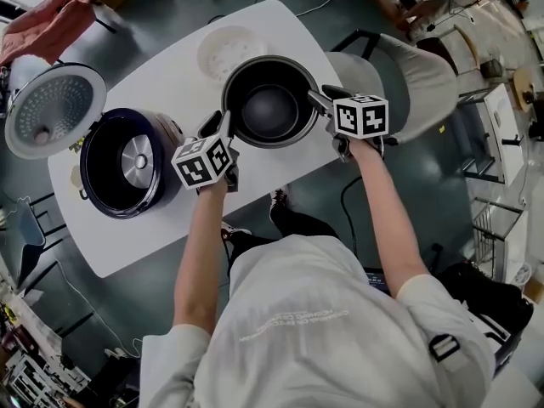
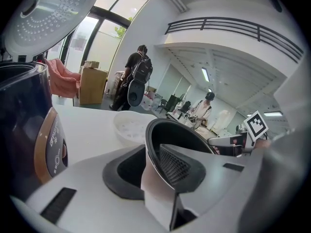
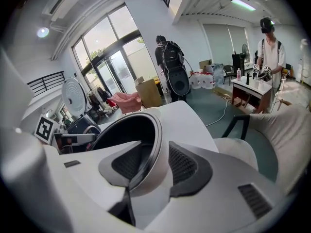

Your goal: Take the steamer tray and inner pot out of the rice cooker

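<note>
The dark inner pot (image 1: 269,102) stands on the white table (image 1: 136,245), to the right of the rice cooker (image 1: 127,161), whose lid (image 1: 53,109) is swung up. The white steamer tray (image 1: 231,51) lies on the table just behind the pot. My left gripper (image 1: 219,126) straddles the pot's left rim (image 2: 154,130), one pad inside and one outside, with a slight gap at the outer wall. My right gripper (image 1: 319,99) straddles the right rim (image 3: 158,130) the same way, jaws apart and not pressing. The empty cooker body (image 2: 24,130) is at the left of the left gripper view.
A grey chair (image 1: 408,83) stands close to the table's right end. Cables run over the floor (image 1: 348,202) under the table. People stand further off in the room (image 2: 138,72), near desks and boxes. The table's front edge is close to my body.
</note>
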A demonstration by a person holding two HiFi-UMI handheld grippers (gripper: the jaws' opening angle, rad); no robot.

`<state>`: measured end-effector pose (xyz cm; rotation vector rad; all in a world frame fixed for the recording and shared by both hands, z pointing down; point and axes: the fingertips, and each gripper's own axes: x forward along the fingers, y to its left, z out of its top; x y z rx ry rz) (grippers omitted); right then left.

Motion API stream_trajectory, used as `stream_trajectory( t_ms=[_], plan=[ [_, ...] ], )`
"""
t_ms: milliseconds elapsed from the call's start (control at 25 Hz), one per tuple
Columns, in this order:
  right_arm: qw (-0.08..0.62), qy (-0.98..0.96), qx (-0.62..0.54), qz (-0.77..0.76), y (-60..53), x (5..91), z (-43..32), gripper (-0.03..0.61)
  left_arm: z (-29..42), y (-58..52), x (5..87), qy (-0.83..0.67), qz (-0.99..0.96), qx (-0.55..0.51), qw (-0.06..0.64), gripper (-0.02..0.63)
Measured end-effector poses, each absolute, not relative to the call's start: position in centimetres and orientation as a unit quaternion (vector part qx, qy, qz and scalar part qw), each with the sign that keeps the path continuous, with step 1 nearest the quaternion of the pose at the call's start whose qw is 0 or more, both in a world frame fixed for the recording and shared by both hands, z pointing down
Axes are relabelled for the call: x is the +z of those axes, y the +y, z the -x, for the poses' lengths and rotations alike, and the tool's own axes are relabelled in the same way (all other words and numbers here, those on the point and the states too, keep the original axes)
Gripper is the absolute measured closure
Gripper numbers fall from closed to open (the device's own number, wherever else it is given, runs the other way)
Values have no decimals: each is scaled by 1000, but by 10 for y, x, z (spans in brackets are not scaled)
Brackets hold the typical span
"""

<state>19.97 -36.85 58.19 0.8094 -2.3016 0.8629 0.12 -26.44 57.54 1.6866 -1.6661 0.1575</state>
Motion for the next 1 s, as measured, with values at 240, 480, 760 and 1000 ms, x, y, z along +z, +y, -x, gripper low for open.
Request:
stream_trajectory(
  t_ms=[240,480,760,1000],
  plan=[
    [256,-859,300,-327,-362,554,-216,390,10,-250,551,-652,-670,60,350,526],
    [219,-869,276,-347,-349,510,-216,395,21,-236,510,-651,-692,61,306,526],
    [179,-901,217,-332,-330,449,-165,402,54,-217,444,-664,-711,65,222,526],
    [145,-926,170,-304,-317,404,-111,425,120,-187,392,-709,-686,70,150,526]
  ],
)
